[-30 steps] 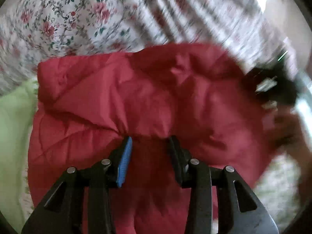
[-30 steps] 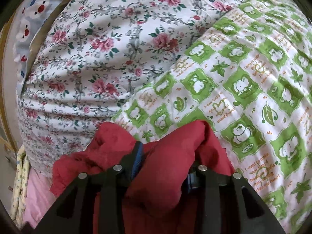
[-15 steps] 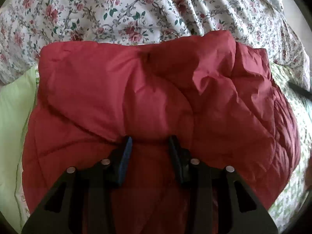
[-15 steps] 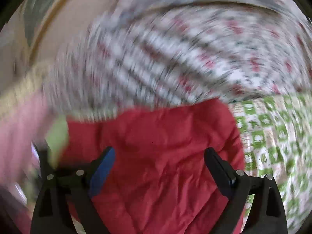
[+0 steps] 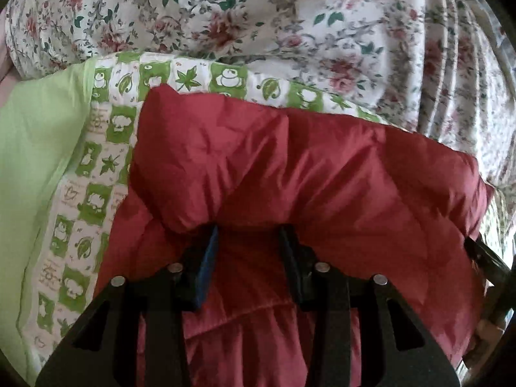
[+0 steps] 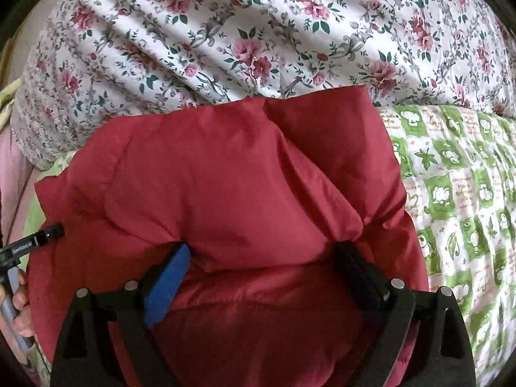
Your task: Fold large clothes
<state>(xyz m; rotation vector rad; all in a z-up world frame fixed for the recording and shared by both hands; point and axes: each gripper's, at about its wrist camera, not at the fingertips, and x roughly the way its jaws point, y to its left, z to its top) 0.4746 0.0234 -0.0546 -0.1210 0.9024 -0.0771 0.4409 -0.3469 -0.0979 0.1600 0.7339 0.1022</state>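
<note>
A red padded jacket (image 5: 290, 167) lies folded in a thick bundle on a green-and-white patterned quilt (image 5: 96, 148). My left gripper (image 5: 248, 235) has its jaws partly apart with the red fabric bulging between and over the fingertips; I cannot tell if it grips. My right gripper (image 6: 261, 251) is wide open, its fingers pressed against the jacket (image 6: 232, 174), whose folded upper layer hangs over the fingertips. The other gripper's tip (image 6: 48, 233) shows at the left edge of the right wrist view.
A floral duvet (image 5: 290, 22) is bunched up behind the jacket and also fills the back of the right wrist view (image 6: 258, 32). A plain light-green sheet (image 5: 35, 148) lies to the left. The quilt extends to the right (image 6: 461, 193).
The right gripper opened and let go of the red fabric, then swung over the bundle. The left view pulled back and the folded jacket settled lower on the quilt.
</note>
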